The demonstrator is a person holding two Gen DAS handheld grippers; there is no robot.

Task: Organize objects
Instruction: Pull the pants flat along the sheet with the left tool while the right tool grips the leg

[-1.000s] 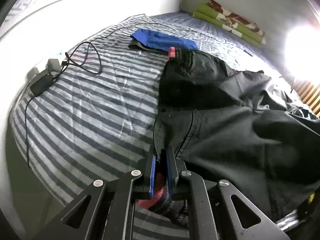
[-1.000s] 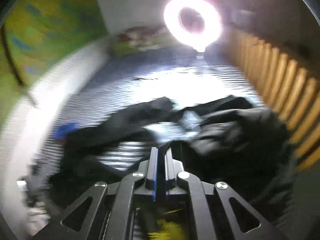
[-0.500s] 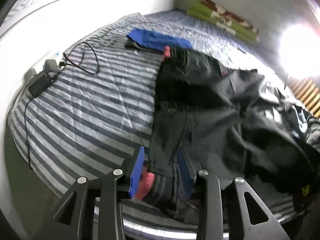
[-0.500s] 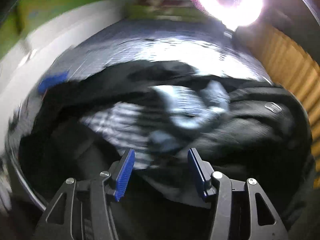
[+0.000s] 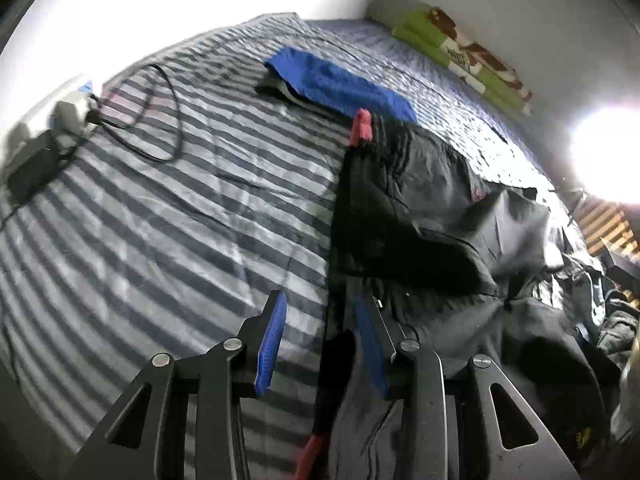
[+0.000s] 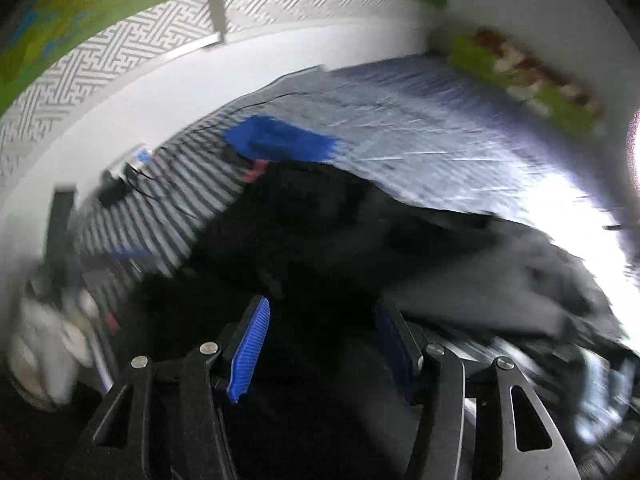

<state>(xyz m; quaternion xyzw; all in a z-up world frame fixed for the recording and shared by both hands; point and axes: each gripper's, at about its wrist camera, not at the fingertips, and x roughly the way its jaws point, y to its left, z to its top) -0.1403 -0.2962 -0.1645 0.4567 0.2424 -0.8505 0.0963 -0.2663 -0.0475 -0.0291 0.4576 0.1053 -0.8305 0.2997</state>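
Note:
A black garment [image 5: 420,220] with a red cuff [image 5: 362,126] lies spread over the right half of the striped bed sheet [image 5: 160,220]. My left gripper [image 5: 320,320] stands open at the garment's near left edge. The dark hem hangs between its blue pads, close to the right one, and neither pad presses on it. The right wrist view is blurred. There my right gripper [image 6: 320,336] is open wide just above the same black garment [image 6: 340,240], with only dark cloth below its jaws. A folded blue cloth [image 5: 340,84] lies beyond the garment.
A black cable [image 5: 160,120] and a charger brick [image 5: 30,168] lie at the bed's left edge by the wall. Green patterned bedding [image 5: 460,56] is folded at the head. A bright lamp [image 5: 608,156] glares on the right. More crumpled clothes [image 5: 600,304] lie at far right.
Both grippers went from shut to open. The left one let go of the garment's edge and shifted along it. The right one swung left and lower over the black garment, rolling as it went.

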